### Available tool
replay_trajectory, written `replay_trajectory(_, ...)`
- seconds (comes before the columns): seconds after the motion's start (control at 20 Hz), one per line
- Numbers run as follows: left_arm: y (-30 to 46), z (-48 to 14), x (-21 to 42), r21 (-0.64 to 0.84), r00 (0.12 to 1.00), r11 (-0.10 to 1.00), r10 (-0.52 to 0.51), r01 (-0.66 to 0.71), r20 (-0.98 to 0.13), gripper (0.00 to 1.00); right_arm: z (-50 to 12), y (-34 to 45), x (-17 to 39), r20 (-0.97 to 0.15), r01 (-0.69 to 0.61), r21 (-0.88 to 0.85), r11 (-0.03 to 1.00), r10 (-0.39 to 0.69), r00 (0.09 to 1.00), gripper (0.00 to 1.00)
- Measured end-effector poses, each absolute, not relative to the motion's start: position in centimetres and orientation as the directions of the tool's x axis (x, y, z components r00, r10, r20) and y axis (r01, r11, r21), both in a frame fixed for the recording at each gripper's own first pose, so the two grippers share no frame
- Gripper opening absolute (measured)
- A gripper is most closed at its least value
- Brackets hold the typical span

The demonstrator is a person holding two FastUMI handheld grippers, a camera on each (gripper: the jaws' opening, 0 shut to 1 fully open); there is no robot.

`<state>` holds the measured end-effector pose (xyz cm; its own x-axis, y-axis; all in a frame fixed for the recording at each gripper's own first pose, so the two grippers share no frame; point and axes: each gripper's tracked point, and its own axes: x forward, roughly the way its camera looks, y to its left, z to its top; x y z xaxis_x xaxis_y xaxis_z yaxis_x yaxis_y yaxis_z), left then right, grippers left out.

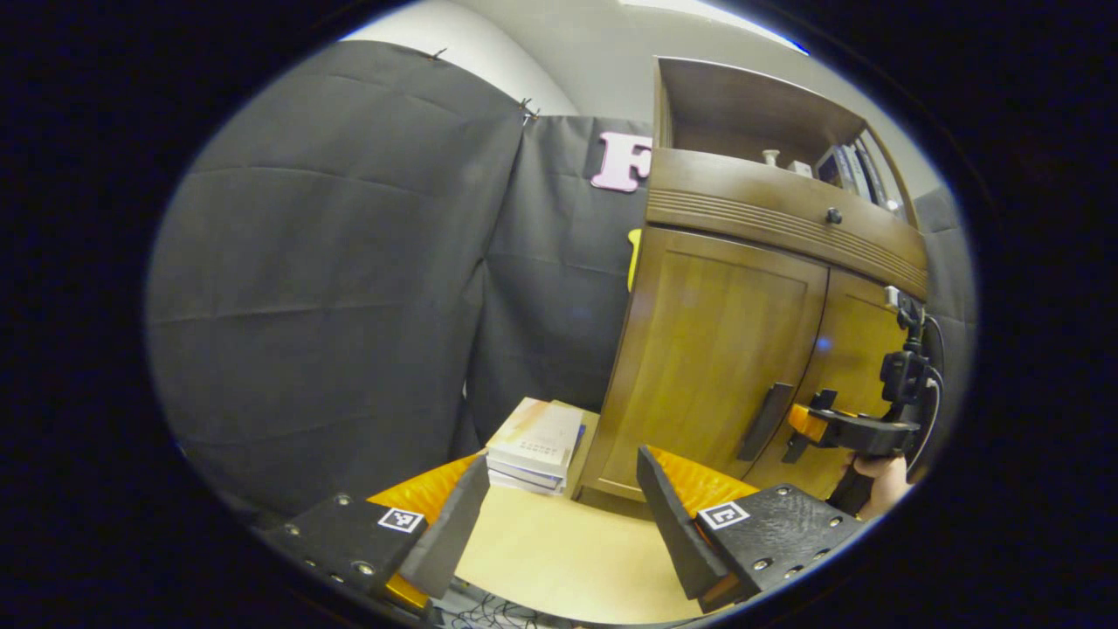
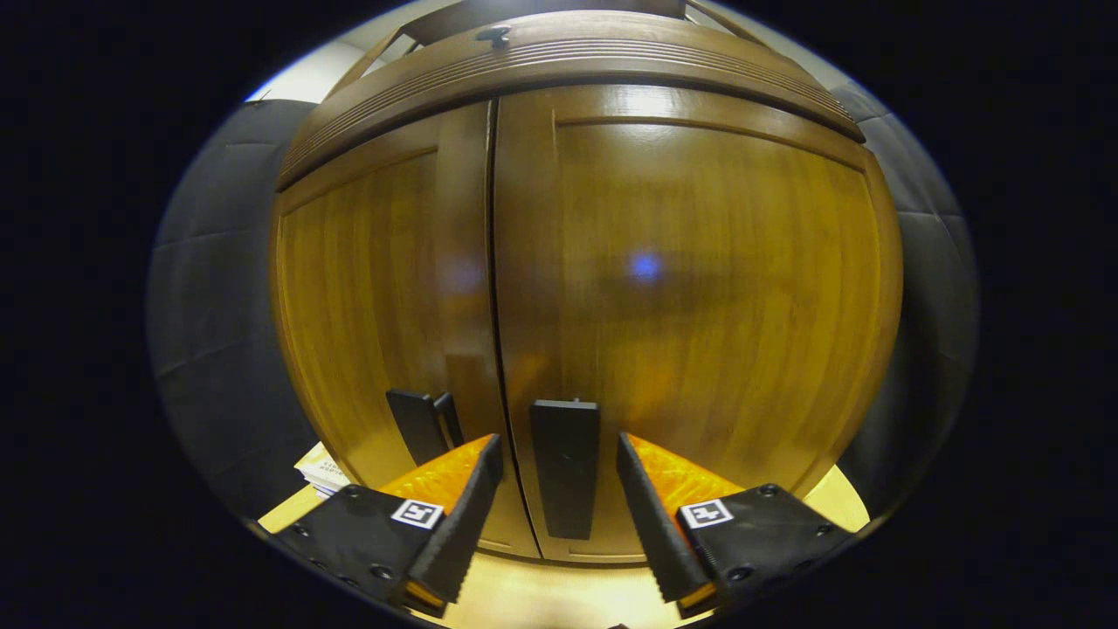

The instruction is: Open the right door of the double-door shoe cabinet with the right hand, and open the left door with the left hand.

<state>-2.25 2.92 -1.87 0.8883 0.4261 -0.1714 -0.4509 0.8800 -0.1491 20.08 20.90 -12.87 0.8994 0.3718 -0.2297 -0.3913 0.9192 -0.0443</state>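
Approaching the right door handle [image 2: 566, 467] is the step in hand: both doors of the shoe cabinet [image 1: 742, 349] sit flush and closed, with only a thin dark seam between them.

Left to right in the left gripper view: black booth cloth, then a stack of books [image 1: 534, 445] on the pale floor [image 1: 559, 550] just beside the cabinet's left corner, then the left door [image 1: 712, 349] with its dark handle [image 1: 764, 421]. The left gripper [image 1: 559, 507] hangs well apart from that door, jaws wide open, holding nothing. Farther right, the right gripper [image 1: 808, 421] shows with the person's hand [image 1: 878, 485] under it, its tips just at the right door [image 1: 860, 367].

In the right gripper view, left to right: the left door's handle [image 2: 422, 425], the seam, then the right door's handle standing upright between the right gripper's [image 2: 559, 489] open fingers. The fingers straddle the handle without pressing on it; gaps are visible on both sides.

Judgement for a clean step:
- Keep the handle centred between the fingers, since the left finger [image 2: 463, 515] lies near the seam and could catch the left door's edge.
- Advance until the pads flank the handle's mid-length, then close fully before pulling.
- Pull along an arc about the right-hand hinge, not straight back, or the grip will likely slip.
- Hold the left gripper back until the right door swings clear.
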Motion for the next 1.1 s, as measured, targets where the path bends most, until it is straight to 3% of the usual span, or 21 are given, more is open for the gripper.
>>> replay_trajectory(0.2,3.6,-1.9,-2.6,-0.141,0.87,0.862,0.465,-0.487,-0.165,0.97,-13.2,20.5,20.6,-0.238,-0.345,-0.074,0.936,0.32,0.917,0.46)
replay_trajectory(0.45,4.0,-2.0,-3.3,-0.132,0.858,0.853,0.481,-0.506,-0.178,1.0,-13.3,20.6,20.8,-0.262,-0.354,-0.04,0.935,0.331,0.906,0.32)
replay_trajectory(0.5,4.1,-2.0,-3.4,-0.127,0.858,0.854,0.481,-0.505,-0.179,0.96,-13.6,20.4,20.9,-0.268,-0.353,-0.039,0.935,0.331,0.905,0.3)
replay_trajectory(0.55,4.2,-2.0,-3.4,-0.124,0.859,0.855,0.48,-0.504,-0.177,0.95,-13.4,20.4,20.7,-0.266,-0.352,-0.041,0.935,0.329,0.906,0.22)
replay_trajectory(0.6,4.2,-2.0,-3.4,-0.123,0.861,0.857,0.477,-0.5,-0.174,1.0,-13.4,20.4,20.7,-0.272,-0.355,-0.04,0.934,0.331,0.904,0.23)
replay_trajectory(1.1,3.7,-1.5,-3.4,-0.103,0.908,0.907,0.393,-0.409,-0.147,1.0,-13.4,18.5,16.7,-0.269,-0.359,-0.048,0.932,0.334,0.903,0.23)
